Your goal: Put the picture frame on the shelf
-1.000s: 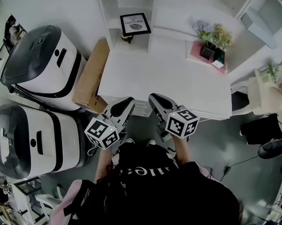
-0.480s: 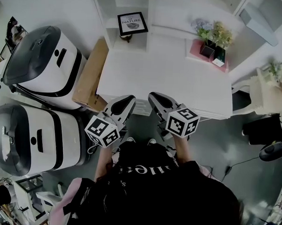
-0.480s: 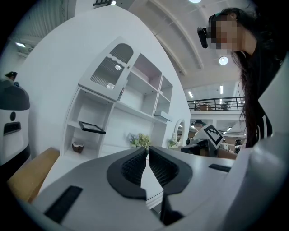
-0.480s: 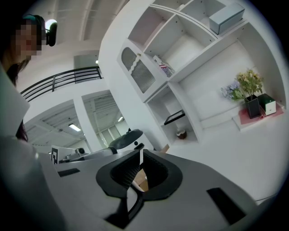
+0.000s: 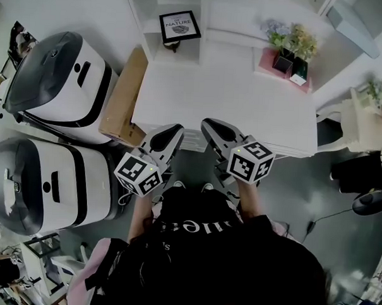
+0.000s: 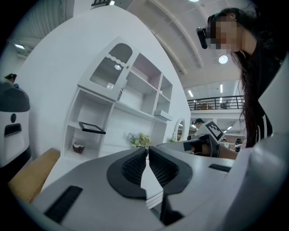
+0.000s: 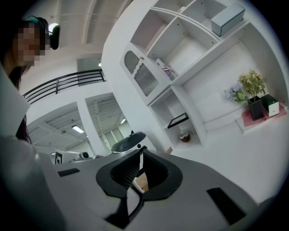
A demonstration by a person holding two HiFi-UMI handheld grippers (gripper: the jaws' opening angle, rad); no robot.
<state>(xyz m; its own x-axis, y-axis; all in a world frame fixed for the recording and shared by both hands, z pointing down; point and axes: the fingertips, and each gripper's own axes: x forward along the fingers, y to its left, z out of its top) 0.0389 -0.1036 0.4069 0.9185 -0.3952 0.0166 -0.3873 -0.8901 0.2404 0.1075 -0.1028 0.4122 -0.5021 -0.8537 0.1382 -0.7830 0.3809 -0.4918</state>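
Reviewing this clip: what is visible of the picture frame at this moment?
The picture frame has a thin black border around a white print with dark lettering and a small dark drawing. It sits in an open compartment of the white shelf, above a small brown round object one level lower. Its face points upward, and from the gripper views it looks like a thin slab lying nearly flat. Only the shelf board touches it.

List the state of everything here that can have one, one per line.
Picture frame: resting on the shelf, not gripped.
Left gripper: shut, empty.
Right gripper: shut, empty.
Potted plants: upright.
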